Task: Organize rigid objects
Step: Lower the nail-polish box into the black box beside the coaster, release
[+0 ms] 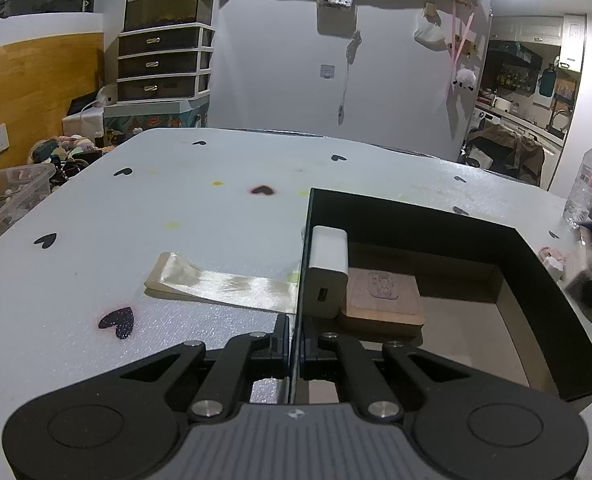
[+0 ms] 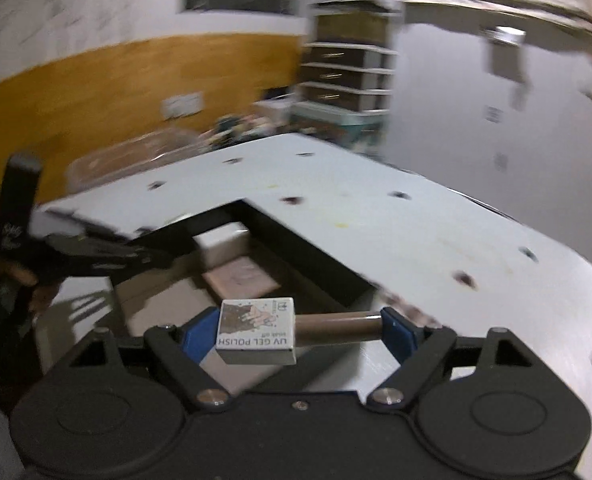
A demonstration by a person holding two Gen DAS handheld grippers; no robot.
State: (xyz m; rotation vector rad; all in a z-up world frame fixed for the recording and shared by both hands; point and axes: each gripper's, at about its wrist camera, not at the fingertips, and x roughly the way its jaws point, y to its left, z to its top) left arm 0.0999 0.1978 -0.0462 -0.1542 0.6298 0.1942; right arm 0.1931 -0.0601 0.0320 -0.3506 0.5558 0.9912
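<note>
Clamping the black box (image 1: pixel 412 216) wall, left claw (image 1: pixel 295 344); box holds charger (image 1: pixel 328 272), wooden block (image 1: pixel 384 300).

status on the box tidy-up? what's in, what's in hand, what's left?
In the box: a white charger standing upright and a flat wooden block beside it.

In hand: the right gripper spans a gel polish bottle lengthwise, above the near edge of the box; the left gripper is clamped on the box wall.

Left: set the bottle inside. A folded ribbon lies on the table outside.

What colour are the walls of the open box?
Black outside, brown cardboard inside; the box shows best in the left wrist view.
</note>
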